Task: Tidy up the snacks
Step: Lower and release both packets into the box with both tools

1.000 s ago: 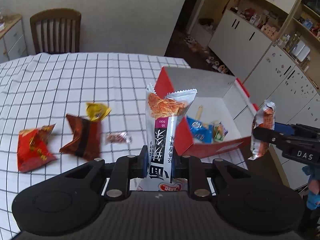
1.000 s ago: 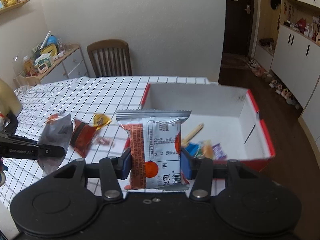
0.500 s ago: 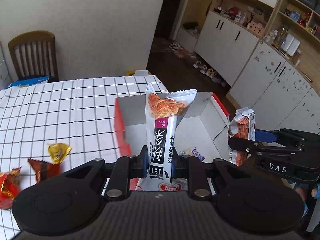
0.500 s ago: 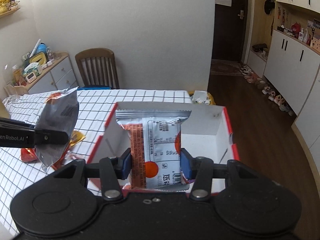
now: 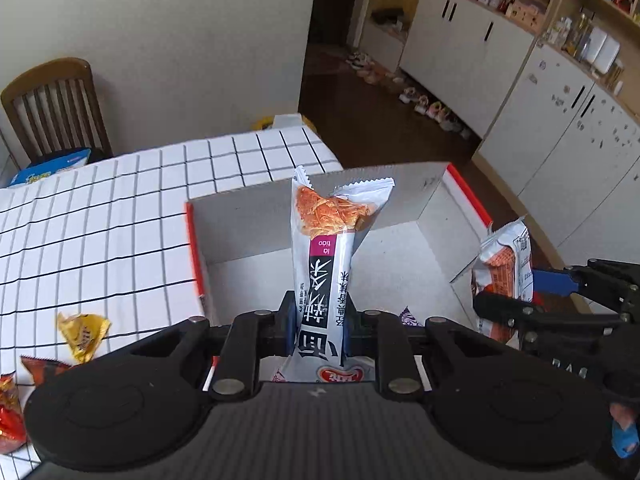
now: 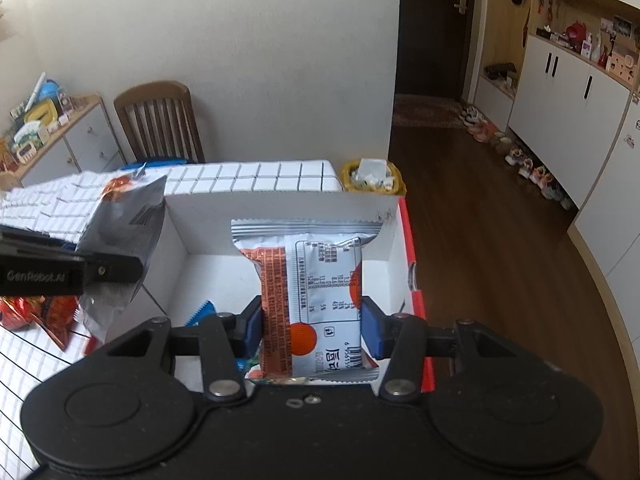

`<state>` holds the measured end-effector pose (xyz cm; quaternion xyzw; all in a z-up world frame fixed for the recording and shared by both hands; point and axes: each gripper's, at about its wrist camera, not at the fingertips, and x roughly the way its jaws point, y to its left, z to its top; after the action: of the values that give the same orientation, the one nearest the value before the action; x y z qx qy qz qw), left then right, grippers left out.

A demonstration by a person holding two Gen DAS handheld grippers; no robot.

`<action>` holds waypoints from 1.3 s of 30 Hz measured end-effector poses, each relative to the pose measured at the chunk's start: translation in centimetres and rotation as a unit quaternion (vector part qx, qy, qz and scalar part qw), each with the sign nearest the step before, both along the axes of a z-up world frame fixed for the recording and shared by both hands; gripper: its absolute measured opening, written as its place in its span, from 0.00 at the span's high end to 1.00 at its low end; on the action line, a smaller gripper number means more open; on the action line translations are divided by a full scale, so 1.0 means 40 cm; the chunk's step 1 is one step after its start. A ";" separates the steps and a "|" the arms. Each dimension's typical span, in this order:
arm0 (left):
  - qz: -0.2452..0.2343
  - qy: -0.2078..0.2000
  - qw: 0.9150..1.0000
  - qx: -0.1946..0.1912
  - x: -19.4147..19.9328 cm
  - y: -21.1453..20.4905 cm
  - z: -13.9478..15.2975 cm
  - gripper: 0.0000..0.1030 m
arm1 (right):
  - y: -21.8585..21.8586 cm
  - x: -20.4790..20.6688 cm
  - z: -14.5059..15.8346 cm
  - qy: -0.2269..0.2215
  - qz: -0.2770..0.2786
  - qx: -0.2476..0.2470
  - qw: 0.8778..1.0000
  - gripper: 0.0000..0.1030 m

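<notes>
My left gripper (image 5: pixel 320 328) is shut on a tall white snack pack (image 5: pixel 324 264) with an orange noodle picture, held upright over the open red-and-white box (image 5: pixel 240 216). My right gripper (image 6: pixel 312 332) is shut on a white and orange snack pack (image 6: pixel 312 288), held over the same box (image 6: pixel 280 216). In the left wrist view the right gripper (image 5: pixel 516 300) and its pack (image 5: pixel 504 264) hang at the box's right wall. In the right wrist view the left gripper (image 6: pixel 112 268) and the silver back of its pack (image 6: pixel 124 224) sit at the box's left wall.
Loose snacks lie on the checked tablecloth (image 5: pixel 120 208) left of the box: a yellow one (image 5: pixel 82 334), a brown one (image 5: pixel 44 368), a red one (image 5: pixel 8 412). A blue pack (image 6: pixel 202 312) lies inside the box. A chair (image 5: pixel 56 108) and a yellow bin (image 6: pixel 372 176) stand beyond the table.
Both grippers have carried their packs across the table toward the box. The box now lies straight ahead of each, and the loose snacks have slid off to the left.
</notes>
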<state>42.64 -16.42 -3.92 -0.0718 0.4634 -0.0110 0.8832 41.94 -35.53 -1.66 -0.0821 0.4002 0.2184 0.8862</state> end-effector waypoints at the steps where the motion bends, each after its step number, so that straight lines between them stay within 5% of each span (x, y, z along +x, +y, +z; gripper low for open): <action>1: 0.003 0.004 1.000 -0.003 0.011 -0.001 -0.007 0.81 | 0.000 0.008 -0.009 0.004 -0.001 -0.004 1.000 0.54; 24: -0.013 0.087 0.995 0.042 0.144 -0.080 -0.139 0.80 | 0.032 0.092 -0.143 0.062 0.010 -0.064 0.996 0.54; 28: -0.007 0.086 0.995 0.059 0.146 -0.084 -0.146 0.80 | 0.034 0.092 -0.151 0.067 0.011 -0.064 0.996 0.53; 39: 0.009 0.074 0.997 0.029 0.129 -0.065 -0.121 0.75 | 0.019 0.082 -0.139 0.062 0.011 -0.053 0.997 0.42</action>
<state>47.81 -19.02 -8.76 -0.0508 0.5268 0.0155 0.8483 45.23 -34.75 -7.22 -0.1193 0.4644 0.2113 0.8518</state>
